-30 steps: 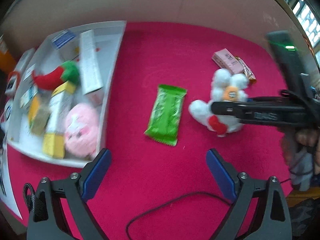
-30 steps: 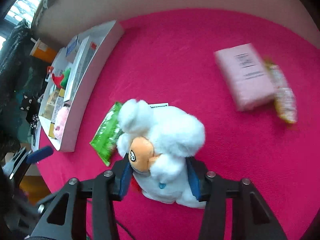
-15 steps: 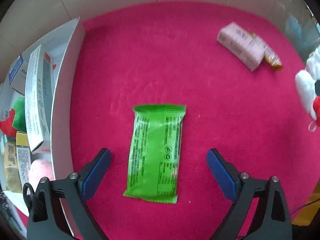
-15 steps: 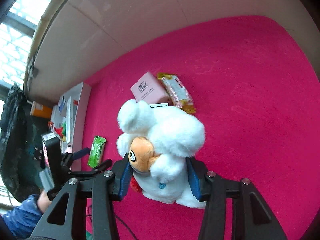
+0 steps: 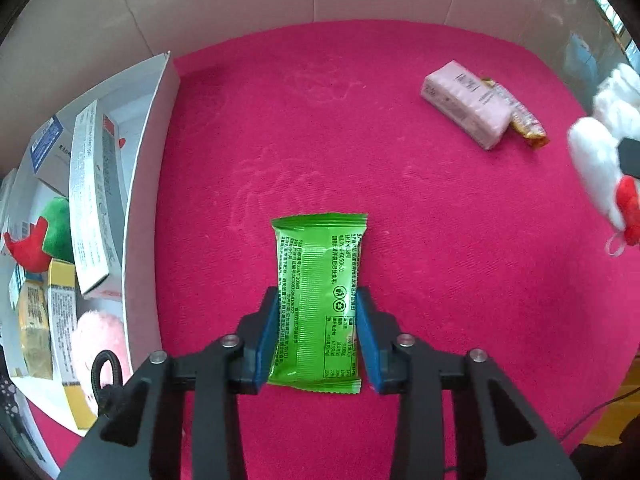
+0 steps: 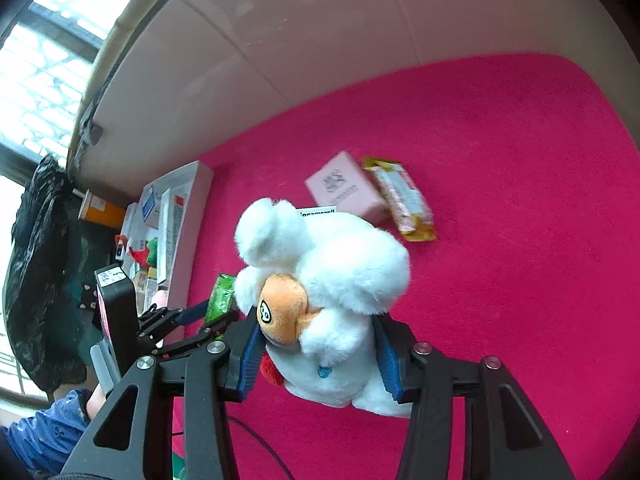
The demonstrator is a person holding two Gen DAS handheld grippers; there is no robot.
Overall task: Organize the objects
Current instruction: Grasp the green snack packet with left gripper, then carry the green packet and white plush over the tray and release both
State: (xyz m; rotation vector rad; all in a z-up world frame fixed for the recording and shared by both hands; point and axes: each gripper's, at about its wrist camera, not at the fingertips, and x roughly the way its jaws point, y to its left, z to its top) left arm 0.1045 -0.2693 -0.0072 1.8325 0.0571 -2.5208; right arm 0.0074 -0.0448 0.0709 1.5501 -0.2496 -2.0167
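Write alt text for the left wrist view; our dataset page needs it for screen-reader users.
The left gripper, whose jaws have just been closing, has its blue pads against the sides of a flat green foil snack packet lying on a magenta cloth. A white open box of cartons and plush toys sits left; a pink rectangular packet lies far right.

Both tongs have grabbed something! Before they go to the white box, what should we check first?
1. Left tongs just closed, pads against both sides of the green packet: ok.
2. Packet lifted off the red cloth: cannot tell.
3. Right tongs squeezing the white plush: ok.
4. Room in the white box for both: cannot tell, it looks crowded.
5. Pink pack clear of the way to the box: ok.
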